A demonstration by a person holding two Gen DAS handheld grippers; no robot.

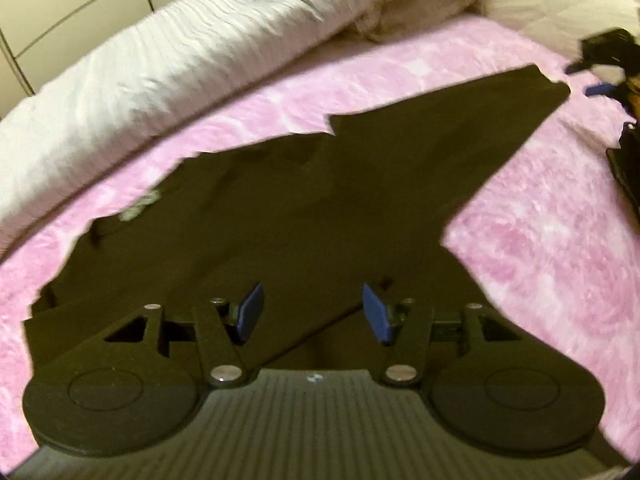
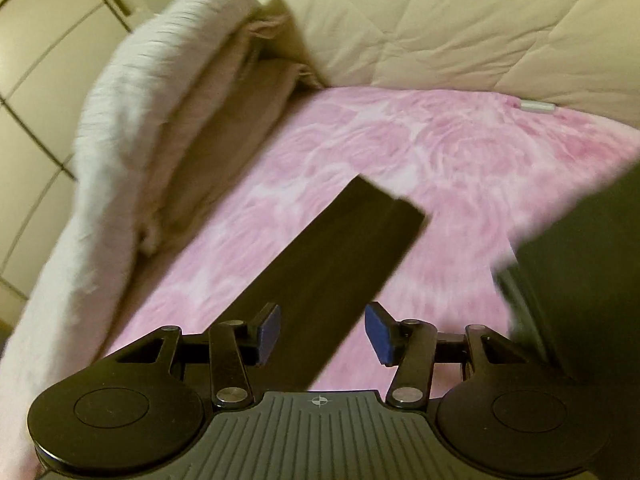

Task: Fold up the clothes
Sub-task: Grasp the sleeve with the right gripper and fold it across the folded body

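Black garment [image 1: 304, 200] lies spread flat on pink blanket [image 1: 540, 220] of bed, sleeve [image 2: 340, 272] stretched out w/ white duvet [image 1: 120, 88] beside. Left tool [image 1: 313, 312] & right tool [image 2: 322, 332] both released, hovering over fabric, nothing gripped.

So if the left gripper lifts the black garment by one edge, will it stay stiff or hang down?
Probably it hangs limp: the black garment lies flat with soft creases. It looks thin, so likely light. It may drag on the fuzzy pink blanket.

pink floral blanket [image 2: 400, 152] | white fluffy blanket [image 1: 160, 60] folded at edge | cream quilt [image 2: 460, 20] behind
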